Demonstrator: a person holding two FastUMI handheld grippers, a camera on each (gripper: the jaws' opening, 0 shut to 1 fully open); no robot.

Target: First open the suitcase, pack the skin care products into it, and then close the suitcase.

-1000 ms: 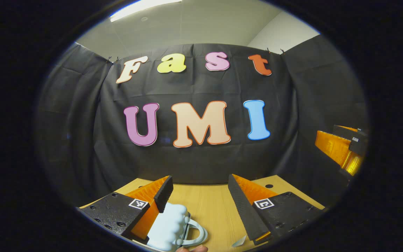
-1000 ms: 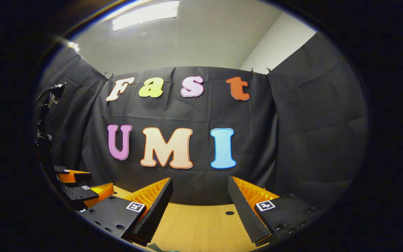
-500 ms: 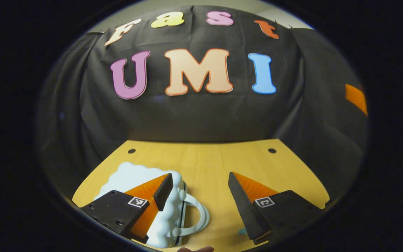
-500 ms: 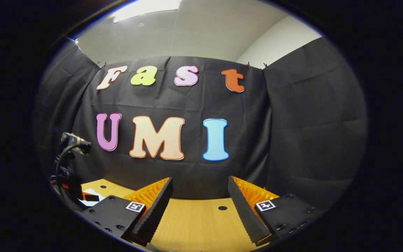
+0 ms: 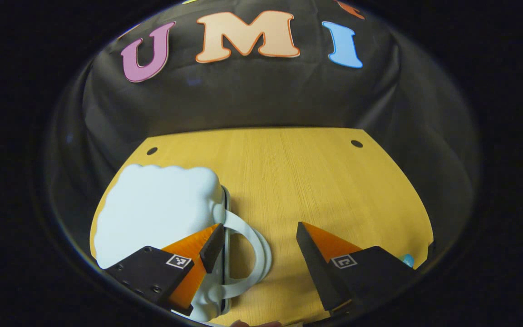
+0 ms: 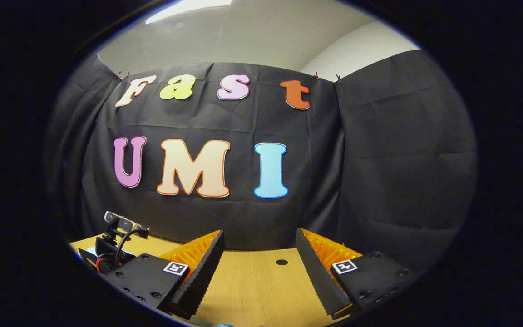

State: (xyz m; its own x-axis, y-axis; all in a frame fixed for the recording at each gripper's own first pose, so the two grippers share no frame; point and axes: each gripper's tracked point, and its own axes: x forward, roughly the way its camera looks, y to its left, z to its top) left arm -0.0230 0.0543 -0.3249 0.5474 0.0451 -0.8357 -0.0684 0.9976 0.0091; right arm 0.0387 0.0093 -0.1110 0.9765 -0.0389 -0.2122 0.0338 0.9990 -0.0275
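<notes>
While the suitcase lies shut on the wooden table, low and to the left in the left gripper view, the opening step looks not yet begun. It is a small pale case with a lumpy, cloud-like shell, lying flat, its looped handle pointing toward the centre bottom of that frame.

The left gripper has its fingers spread wide and grips nothing. Its left-hand finger hangs over the seam side of the case, just beside where the handle joins, though whether it touches the shell I cannot tell. The other finger stands over bare wood, well apart from the case. So the handle loop sits between the two fingers, nearer the left one, and the seam runs roughly up and down the frame (about parallel to the fingers). That alignment is what the coming move turns on, in my judgement.

A small blue-topped thing peeks out at the lower right edge, too hidden to name.

In the right gripper view, the right gripper is also spread and empty, held level above the table's far edge and aimed at the wall. At the lower left of that frame sits a device with cables, likely the other gripper. The left gripper is plainly the nearer one to the case.
</notes>
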